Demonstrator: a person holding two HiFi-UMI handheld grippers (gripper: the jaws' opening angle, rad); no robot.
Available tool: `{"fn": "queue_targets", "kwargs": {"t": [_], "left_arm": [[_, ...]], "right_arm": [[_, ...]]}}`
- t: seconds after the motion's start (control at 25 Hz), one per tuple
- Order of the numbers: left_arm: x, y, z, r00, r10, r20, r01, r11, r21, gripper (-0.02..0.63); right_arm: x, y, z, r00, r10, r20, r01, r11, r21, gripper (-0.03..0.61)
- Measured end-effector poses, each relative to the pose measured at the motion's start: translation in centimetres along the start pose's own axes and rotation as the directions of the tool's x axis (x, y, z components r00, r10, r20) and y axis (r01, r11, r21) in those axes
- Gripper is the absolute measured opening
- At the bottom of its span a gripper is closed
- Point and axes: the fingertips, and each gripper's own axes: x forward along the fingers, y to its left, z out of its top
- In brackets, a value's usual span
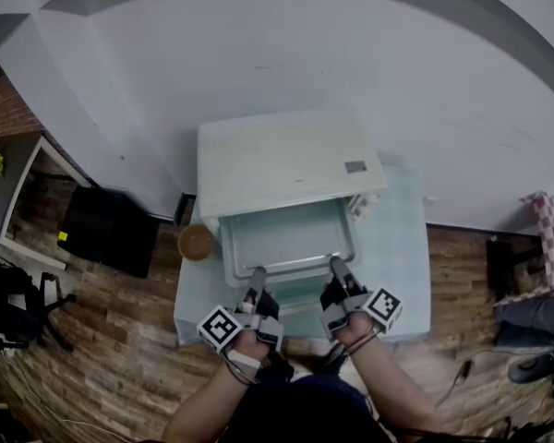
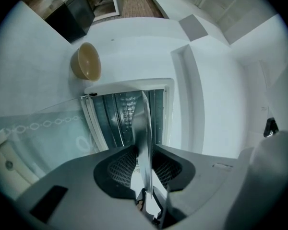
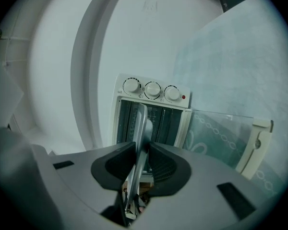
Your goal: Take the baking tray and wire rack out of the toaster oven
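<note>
The toaster oven (image 1: 286,160) sits in the middle of the head view on a pale blue-green counter (image 1: 402,247), with its glass door (image 3: 221,128) swung open. The baking tray (image 1: 286,238) lies level, half out of the oven mouth. Its far part is under the oven's top and its near edge reaches toward the person in the lower centre of the frame.

The left hand-held gripper (image 1: 257,275) pinches the tray's near edge toward its left corner. In the left gripper view its 2 dark pads press on either side of the thin metal rim, which runs edge-on up the middle of the frame into the ribbed oven cavity. The right hand-held gripper (image 1: 335,266) pinches the same edge toward the right corner. In the right gripper view the rim is again clamped between the 2 pads at the centre of the frame. Both hand-held grippers point roughly level toward the oven, and their marker cubes show low in the head view.

In the right gripper view 3 white knobs (image 3: 152,89) run along the oven's control panel above the opening, with a small red lamp (image 3: 183,97) just right of them. A tan bowl (image 1: 196,242) stands on the counter just left of the oven, near the tray's left side. Wooden floor (image 1: 102,340) surrounds the counter.
</note>
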Motion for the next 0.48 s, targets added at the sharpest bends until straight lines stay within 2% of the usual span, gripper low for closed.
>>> {"fn": "queue_targets", "kwargs": {"t": [0.48], "left_arm": [[-4.7, -1.8, -4.0, 0.999, -0.031, 0.019, 0.03, 0.999, 0.022, 0.089]], "right_arm": [[-6.1, -1.5, -1.1, 0.995, -0.006, -0.097, 0.003, 1.0, -0.028, 0.091]]}}
